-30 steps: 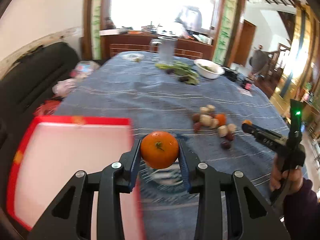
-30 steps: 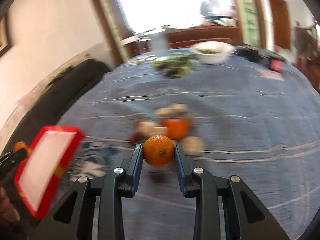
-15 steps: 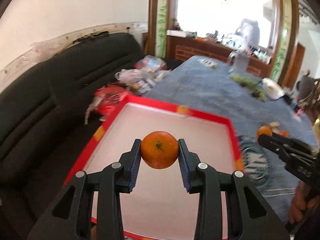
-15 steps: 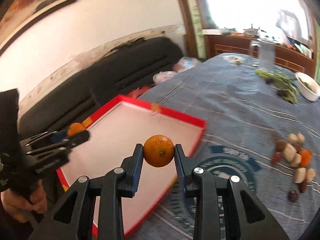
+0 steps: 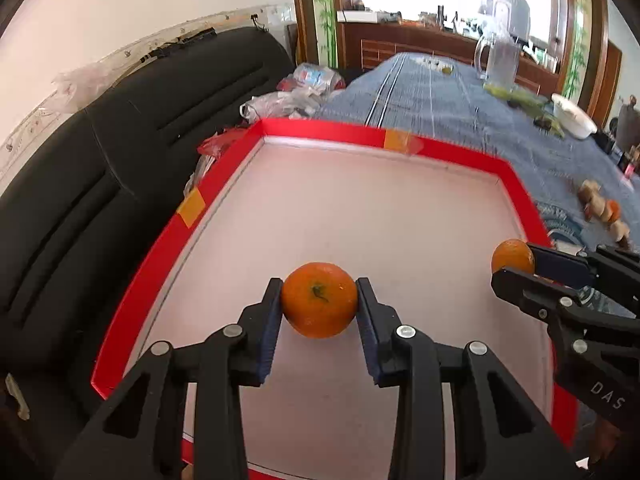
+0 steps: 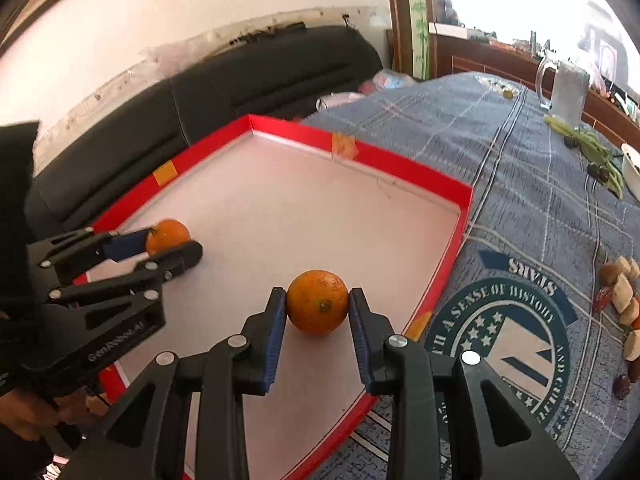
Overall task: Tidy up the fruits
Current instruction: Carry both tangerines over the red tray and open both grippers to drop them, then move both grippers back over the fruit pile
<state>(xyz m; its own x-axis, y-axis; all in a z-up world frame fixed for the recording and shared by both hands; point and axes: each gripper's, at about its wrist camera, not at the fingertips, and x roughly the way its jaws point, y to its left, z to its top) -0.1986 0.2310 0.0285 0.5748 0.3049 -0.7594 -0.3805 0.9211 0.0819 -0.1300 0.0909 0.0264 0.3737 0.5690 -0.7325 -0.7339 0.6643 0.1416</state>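
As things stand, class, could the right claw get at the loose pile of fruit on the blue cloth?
Probably not yet. The right claw is shut on an orange over the red tray; the fruit pile lies clear beside it, but the orange must go first.

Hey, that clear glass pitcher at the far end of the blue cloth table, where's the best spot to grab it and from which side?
Take the clear glass pitcher by its looped handle, coming level from the side where the handle shows in the right wrist view. It stands upright, and its body looks too wide and smooth for the fingers, while the handle is a narrow bar they should close around.
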